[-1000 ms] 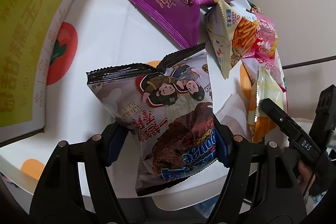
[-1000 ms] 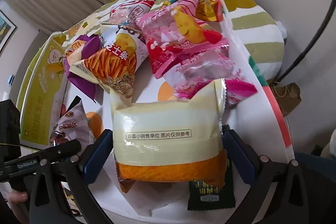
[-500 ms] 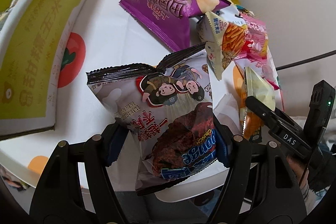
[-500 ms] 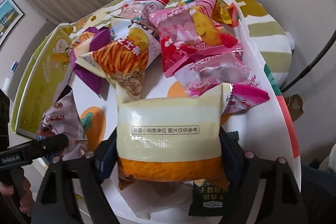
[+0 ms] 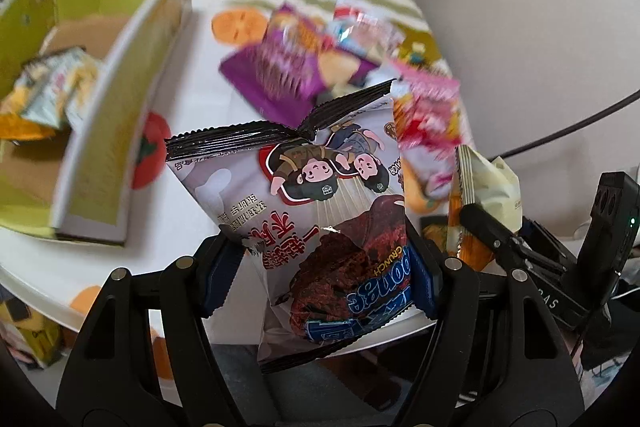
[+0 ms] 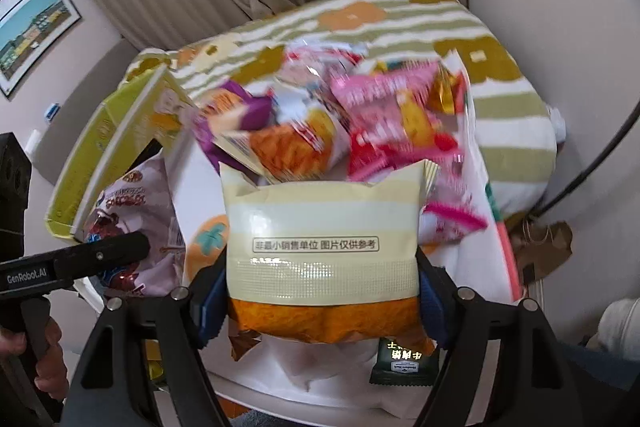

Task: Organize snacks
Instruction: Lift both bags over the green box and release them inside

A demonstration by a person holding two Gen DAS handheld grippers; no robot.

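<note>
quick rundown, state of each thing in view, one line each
left gripper: shut on the grey snack bag
grey snack bag: sealed, held off the table
right gripper: jaws closing, pads on the cream bag
cream bag: sealed, held
green box: open, a few packets inside
snack pile: loose on the table

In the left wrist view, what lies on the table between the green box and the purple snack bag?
Nothing lies there. In the left wrist view the stretch between the green box and the purple snack bag is bare tablecloth with printed fruit.
</note>
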